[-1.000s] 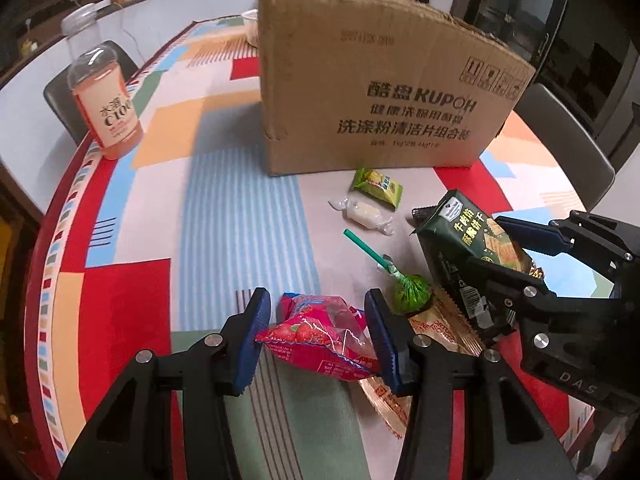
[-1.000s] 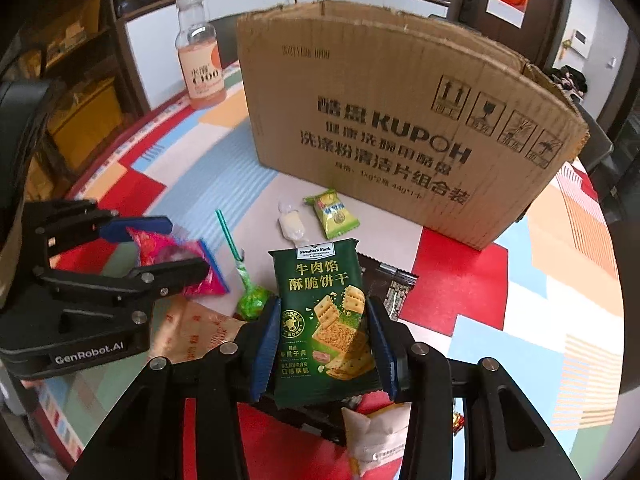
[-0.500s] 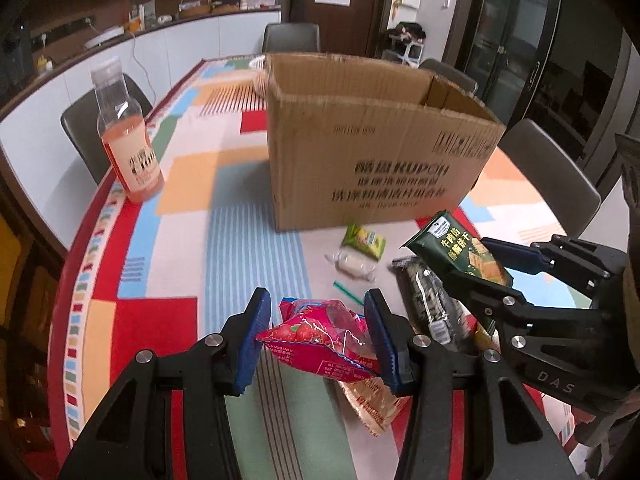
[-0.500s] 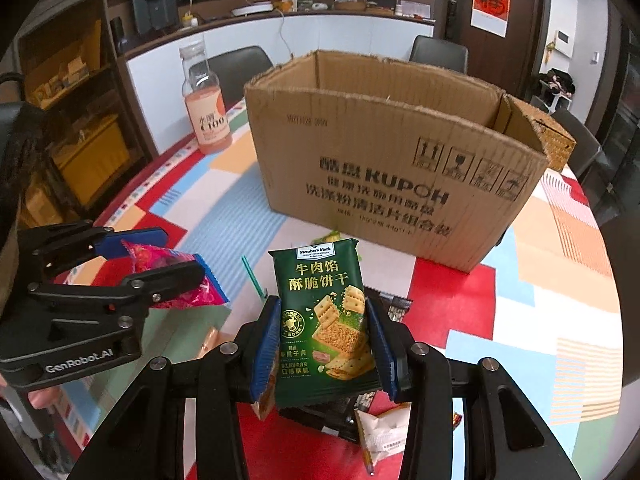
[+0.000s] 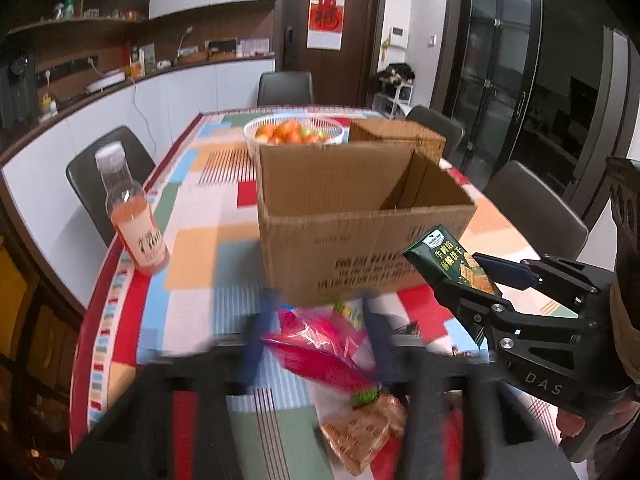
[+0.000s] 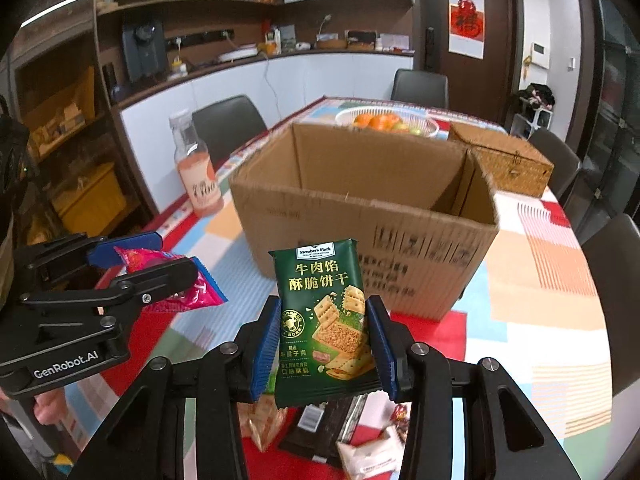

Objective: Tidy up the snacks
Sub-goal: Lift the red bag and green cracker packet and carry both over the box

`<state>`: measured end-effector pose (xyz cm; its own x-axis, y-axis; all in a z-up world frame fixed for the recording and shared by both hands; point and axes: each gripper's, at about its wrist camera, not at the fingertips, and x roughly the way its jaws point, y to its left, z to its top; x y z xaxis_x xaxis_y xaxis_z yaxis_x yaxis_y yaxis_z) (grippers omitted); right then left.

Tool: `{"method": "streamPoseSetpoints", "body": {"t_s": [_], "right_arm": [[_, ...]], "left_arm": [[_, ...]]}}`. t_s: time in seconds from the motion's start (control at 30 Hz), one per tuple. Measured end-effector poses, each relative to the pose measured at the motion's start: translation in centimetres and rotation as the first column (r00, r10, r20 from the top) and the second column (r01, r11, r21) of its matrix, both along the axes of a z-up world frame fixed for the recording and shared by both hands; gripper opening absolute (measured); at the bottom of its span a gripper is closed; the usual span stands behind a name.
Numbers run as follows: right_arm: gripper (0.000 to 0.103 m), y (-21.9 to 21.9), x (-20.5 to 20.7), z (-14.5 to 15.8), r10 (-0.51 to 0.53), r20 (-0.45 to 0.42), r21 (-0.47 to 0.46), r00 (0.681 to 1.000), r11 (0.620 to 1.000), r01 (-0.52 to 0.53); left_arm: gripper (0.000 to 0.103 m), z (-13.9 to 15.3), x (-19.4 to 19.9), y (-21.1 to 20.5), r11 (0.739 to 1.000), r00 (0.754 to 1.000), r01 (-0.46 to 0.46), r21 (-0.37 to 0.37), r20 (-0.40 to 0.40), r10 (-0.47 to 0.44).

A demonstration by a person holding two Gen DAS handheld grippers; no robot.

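Right hand-held gripper (image 6: 322,346) clamped upright green biscuit packet (image 6: 322,320), left hand-held gripper (image 6: 160,264) clamped pink crinkly snack bag (image 6: 176,280); open brown cardboard box (image 6: 360,208) sat ahead, nearer right.

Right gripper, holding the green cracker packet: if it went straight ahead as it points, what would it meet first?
Probably the near wall of the cardboard box, which stands directly ahead of the right gripper and its green cracker packet. Depth is hard to judge.
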<state>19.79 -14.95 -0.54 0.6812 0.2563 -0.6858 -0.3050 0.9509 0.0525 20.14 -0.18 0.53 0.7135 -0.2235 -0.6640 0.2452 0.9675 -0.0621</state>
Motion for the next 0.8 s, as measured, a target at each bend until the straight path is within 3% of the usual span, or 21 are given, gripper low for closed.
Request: {"method": "streamPoseSetpoints", "body": {"t_s": [0.27, 0.47, 0.8], "right_arm": [[0.043, -0.7, 0.9, 2.5, -0.024, 0.054, 0.047, 0.998, 0.999, 0.021], [0.043, -0.1, 1.2, 2.4, -0.01, 0.043, 0.058, 0.999, 0.998, 0.008], [0.043, 1.6, 1.3, -1.2, 0.041, -0.046, 0.036, 0.998, 0.999, -0.039]], "left_arm": [[0.01, 1.9, 1.4, -0.5, 0.999, 0.999, 0.034, -0.025, 0.027, -0.033], [0.01, 1.4, 1.7, 0.0, 0.999, 0.999, 0.04, -0.014, -0.01, -0.04], [0.038, -4.0, 1.4, 2.2, 0.995, 0.978, -0.072, -0.069, -0.203, 0.056]]}}
